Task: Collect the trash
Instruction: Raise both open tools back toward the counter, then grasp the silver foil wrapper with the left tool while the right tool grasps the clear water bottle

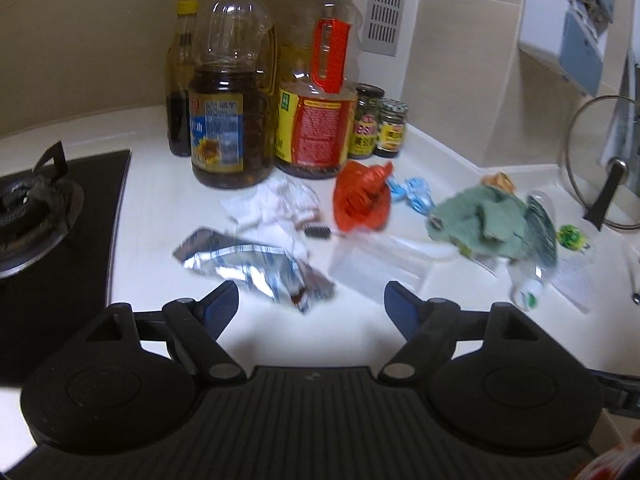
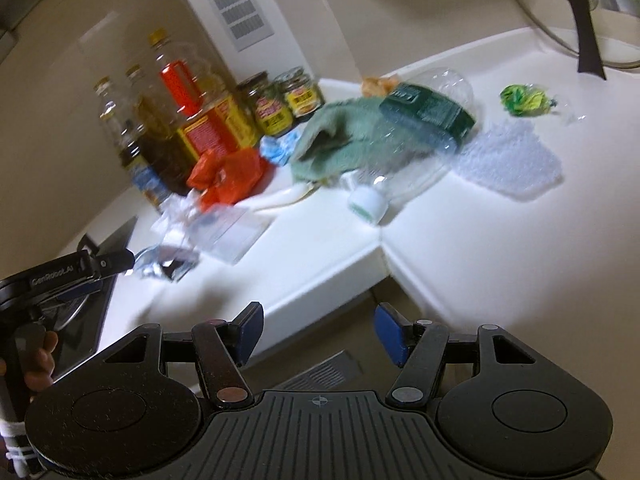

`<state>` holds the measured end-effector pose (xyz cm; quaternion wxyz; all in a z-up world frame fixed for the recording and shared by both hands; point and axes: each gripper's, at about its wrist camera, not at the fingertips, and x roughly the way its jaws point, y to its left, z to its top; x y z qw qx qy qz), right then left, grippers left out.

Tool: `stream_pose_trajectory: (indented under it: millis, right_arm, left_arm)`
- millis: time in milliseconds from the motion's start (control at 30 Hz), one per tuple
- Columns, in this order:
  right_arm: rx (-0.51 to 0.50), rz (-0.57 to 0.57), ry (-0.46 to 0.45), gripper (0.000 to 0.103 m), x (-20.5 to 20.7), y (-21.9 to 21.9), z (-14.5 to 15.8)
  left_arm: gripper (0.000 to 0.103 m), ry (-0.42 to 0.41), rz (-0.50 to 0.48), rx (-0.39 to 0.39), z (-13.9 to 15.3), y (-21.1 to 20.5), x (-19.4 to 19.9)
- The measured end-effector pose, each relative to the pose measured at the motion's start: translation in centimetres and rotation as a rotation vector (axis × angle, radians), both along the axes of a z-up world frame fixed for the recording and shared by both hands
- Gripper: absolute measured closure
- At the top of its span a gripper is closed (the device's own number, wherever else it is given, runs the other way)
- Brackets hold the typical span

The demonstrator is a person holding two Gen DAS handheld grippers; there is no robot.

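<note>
1. Trash lies scattered over the white counter [image 1: 152,208]: a foil wrapper [image 1: 248,268] low in the middle of the left wrist view, a white crumpled paper [image 1: 276,204] above it, a red bag [image 1: 360,200] at the centre, a blue wrapper [image 1: 412,196] just right of that, and a crushed clear bottle [image 1: 532,248] at the right under a green cloth [image 1: 484,220]
2. Oil bottles [image 1: 228,112] and jars [image 1: 368,124] stand along the upper middle; these look like kept goods, not trash, so the reach should stay short of them
3. Step in hand, as I judge it: the left claw [image 1: 312,300] lines up on the foil wrapper, the nearest piece. To do it well, come down with one pad on each side of the crumpled middle, press lightly to the counter, then close, since flat foil may slip out of a shallow pinch
4. The stove [image 1: 48,216] at the left edge is best kept clear of
5. Left claw: spread wide and holding nothing; the foil wrapper lies just beyond the tips, between them in line but untouched
6. Right claw [image 2: 318,334]: released, partly spread, empty, hanging off the counter edge at the lower middle of its view, well short of the bottle [image 2: 400,164]
7. The left claw's body [image 2: 60,276] shows at the left edge of the right view, held by a hand [image 2: 38,364]
</note>
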<state>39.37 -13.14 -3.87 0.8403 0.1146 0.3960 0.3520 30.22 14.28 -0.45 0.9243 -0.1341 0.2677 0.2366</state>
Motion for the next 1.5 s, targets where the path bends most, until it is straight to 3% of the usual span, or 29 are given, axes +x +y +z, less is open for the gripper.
stream_pose_trajectory:
  millis: [433,567,867,967,1067,1267,1500]
  right_arm:
    - [-0.034,-0.146,0.005,0.038,3.0,-1.4,0.2]
    - [-0.037,-0.164,0.01,0.038,3.6,-1.4,0.1]
    - [-0.024,-0.178,-0.012,0.038,5.5,-0.2,0.5]
    - [-0.025,-0.194,-0.026,0.037,6.4,0.4,0.5]
    - [-0.033,-0.206,-0.032,0.024,7.6,1.3,0.4]
    - [-0.044,-0.235,-0.049,0.024,9.9,3.2,-0.4]
    - [-0.071,-0.301,-0.072,0.024,11.2,4.3,-1.7]
  left_arm:
    - [0.028,0.082,0.07,-0.03,-3.2,3.9,4.5]
    - [0.036,0.083,0.07,-0.04,-3.4,4.9,3.8]
    - [0.039,0.095,0.136,-0.033,-3.4,8.0,0.2]
    - [0.039,0.099,0.152,-0.018,-3.2,8.5,-0.4]
    - [0.039,0.1,0.169,0.001,-3.0,8.8,-0.8]
    - [0.039,0.088,0.148,0.004,-2.6,9.0,-0.8]
    - [0.032,0.068,0.115,0.004,-2.0,8.7,-0.1]
